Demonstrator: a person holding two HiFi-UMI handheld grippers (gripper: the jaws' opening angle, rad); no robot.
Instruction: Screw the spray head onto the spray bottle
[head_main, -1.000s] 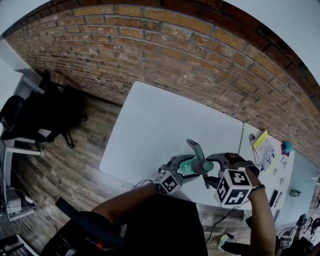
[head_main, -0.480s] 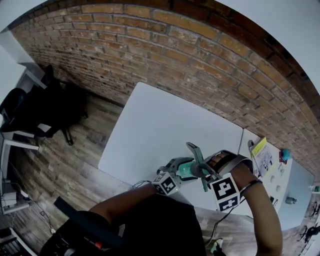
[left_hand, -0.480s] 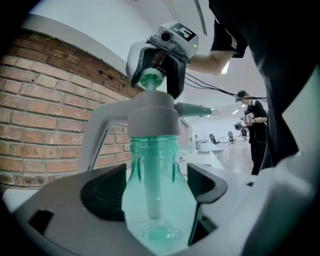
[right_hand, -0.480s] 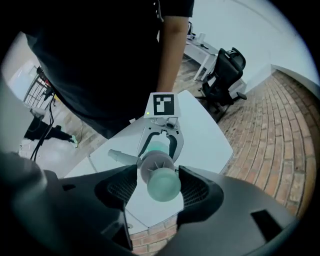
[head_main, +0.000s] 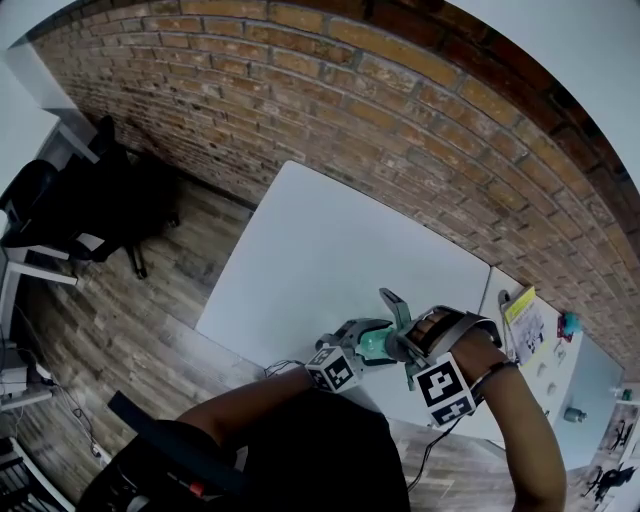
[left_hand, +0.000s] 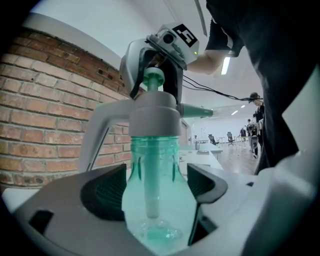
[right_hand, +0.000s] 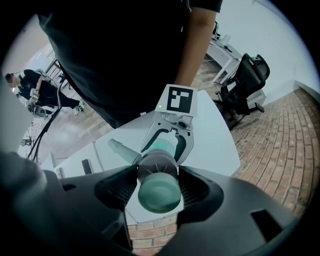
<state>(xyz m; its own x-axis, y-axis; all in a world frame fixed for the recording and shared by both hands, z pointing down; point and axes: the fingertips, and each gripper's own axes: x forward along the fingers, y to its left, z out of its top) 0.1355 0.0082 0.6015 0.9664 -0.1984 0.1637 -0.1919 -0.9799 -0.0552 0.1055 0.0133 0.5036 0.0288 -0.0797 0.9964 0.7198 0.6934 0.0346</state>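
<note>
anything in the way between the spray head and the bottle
Nothing visible does. The spray head already sits on the bottle neck, its tube down inside, with the right gripper closed on the head from above.

No legible text that I can see, only coded square markers on the left gripper (head_main: 368, 342) and right gripper (head_main: 408, 348).

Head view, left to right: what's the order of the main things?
black chair -> left marker cube -> spray bottle -> right marker cube -> yellow-edged paper
</note>
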